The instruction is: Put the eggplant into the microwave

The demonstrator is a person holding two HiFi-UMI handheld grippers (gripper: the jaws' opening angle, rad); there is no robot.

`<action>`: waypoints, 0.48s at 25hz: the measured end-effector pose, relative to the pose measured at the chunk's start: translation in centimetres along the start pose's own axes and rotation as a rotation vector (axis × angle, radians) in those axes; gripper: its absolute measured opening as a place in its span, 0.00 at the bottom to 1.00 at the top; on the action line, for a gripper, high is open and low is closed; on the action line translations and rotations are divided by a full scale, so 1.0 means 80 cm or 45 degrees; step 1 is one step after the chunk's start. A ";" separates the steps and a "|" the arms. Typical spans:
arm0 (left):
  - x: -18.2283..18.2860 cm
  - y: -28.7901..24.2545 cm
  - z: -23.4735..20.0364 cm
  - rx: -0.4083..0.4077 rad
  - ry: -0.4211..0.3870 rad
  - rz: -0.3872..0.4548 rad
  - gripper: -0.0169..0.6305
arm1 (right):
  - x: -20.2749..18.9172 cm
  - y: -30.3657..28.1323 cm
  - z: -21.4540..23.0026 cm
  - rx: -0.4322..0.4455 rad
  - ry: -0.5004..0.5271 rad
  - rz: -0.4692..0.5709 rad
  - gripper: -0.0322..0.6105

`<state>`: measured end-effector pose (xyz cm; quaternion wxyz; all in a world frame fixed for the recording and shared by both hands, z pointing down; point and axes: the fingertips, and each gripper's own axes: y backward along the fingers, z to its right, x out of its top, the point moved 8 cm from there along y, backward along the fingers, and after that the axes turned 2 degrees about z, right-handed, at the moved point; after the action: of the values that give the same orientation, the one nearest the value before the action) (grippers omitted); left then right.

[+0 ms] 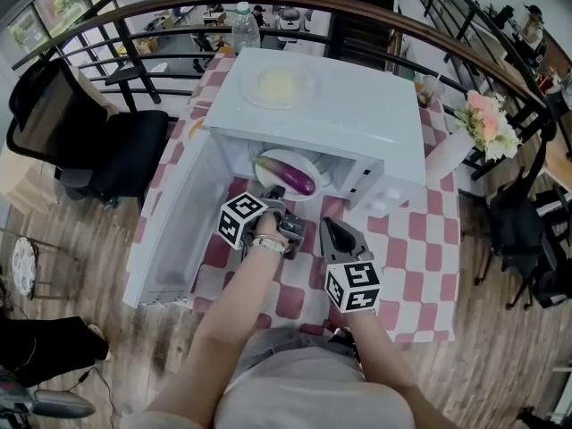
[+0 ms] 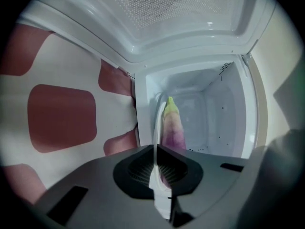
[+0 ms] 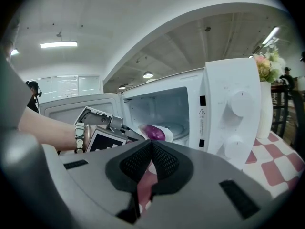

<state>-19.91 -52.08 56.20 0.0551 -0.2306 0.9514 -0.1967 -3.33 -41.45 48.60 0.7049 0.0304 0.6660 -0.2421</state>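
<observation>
The near rim of the white plate [image 1: 313, 166] is clamped between the left gripper's [image 1: 279, 195] jaws, and the eggplant [image 1: 288, 173] is carried on it just inside the mouth of the microwave [image 1: 357, 123]. Room is left between the plate and the cavity walls, and the door [image 1: 170, 222] stands wide open at the left. The right gripper [image 1: 332, 229] is held pinched together and empty above the checked tablecloth [image 1: 420, 257], and the table is bordered by a curved railing [image 1: 134, 16], a black chair [image 1: 98, 141] and flowers [image 1: 487, 123].

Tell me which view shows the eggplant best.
Head view: the eggplant lies full length on the plate at the microwave mouth. Left gripper view shows it end-on, its base hidden behind the left tool. Right gripper view shows only a small purple part.
</observation>
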 end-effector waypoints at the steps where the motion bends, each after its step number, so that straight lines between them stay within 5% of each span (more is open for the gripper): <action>1: 0.001 -0.002 0.000 0.000 -0.001 0.003 0.05 | -0.001 -0.002 0.001 -0.001 -0.005 -0.004 0.09; 12: 0.013 -0.027 0.017 0.060 -0.006 0.037 0.05 | -0.003 -0.012 0.016 -0.027 -0.078 -0.010 0.09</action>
<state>-19.68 -54.76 55.80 0.0654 -0.2159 0.9496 -0.2175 -2.51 -42.67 49.20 0.7242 0.0129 0.6468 -0.2387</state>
